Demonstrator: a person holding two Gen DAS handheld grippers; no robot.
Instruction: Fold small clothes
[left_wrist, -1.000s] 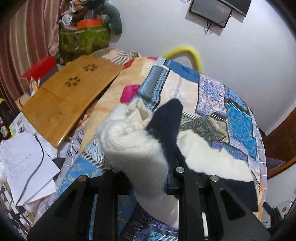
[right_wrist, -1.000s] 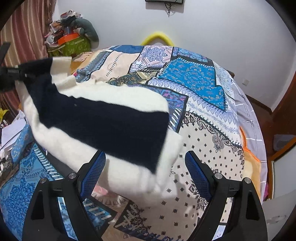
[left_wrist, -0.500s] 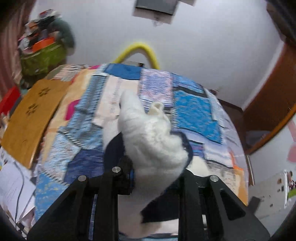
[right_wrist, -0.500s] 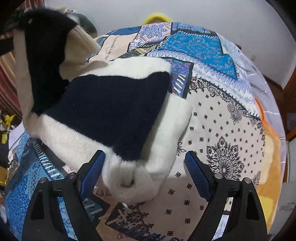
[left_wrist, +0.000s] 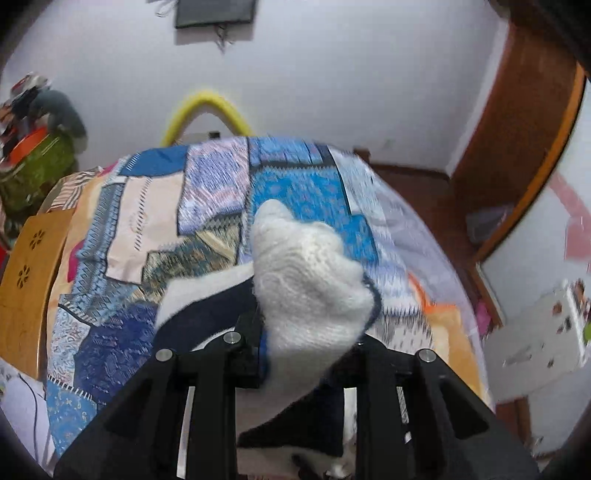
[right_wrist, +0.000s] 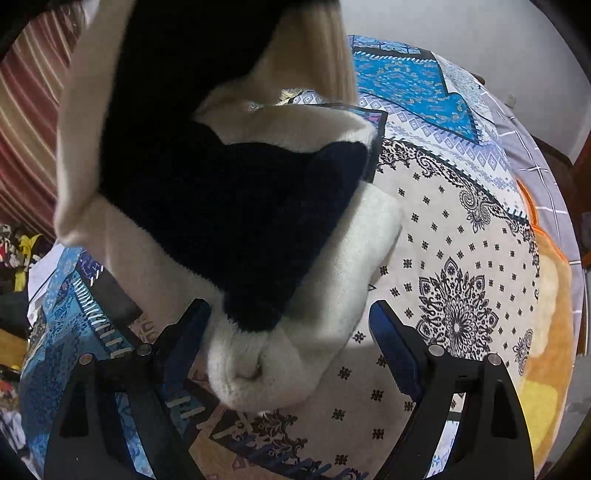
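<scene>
A small white and navy knitted garment (right_wrist: 236, 206) lies partly folded on the patchwork bedspread (right_wrist: 461, 258). My left gripper (left_wrist: 306, 332) is shut on a bunched white part of the garment (left_wrist: 306, 280) and holds it lifted above the bed. In the right wrist view that lifted end hangs at the top left, over the lower layer. My right gripper (right_wrist: 291, 321) is open, its blue-padded fingers (right_wrist: 391, 339) on either side of the garment's white folded end, which rests on the bed between them.
A wooden lap desk (left_wrist: 26, 280) lies at the bed's left side. A yellow curved bar (left_wrist: 207, 107) stands behind the bed against the white wall. A wooden door frame (left_wrist: 524, 155) is at the right. An orange blanket (right_wrist: 550, 332) lies along the bed's right edge.
My left gripper has swung to the right with the garment's end, carrying it over the lower layer. My right gripper has moved closer to the white folded end and stays open.
</scene>
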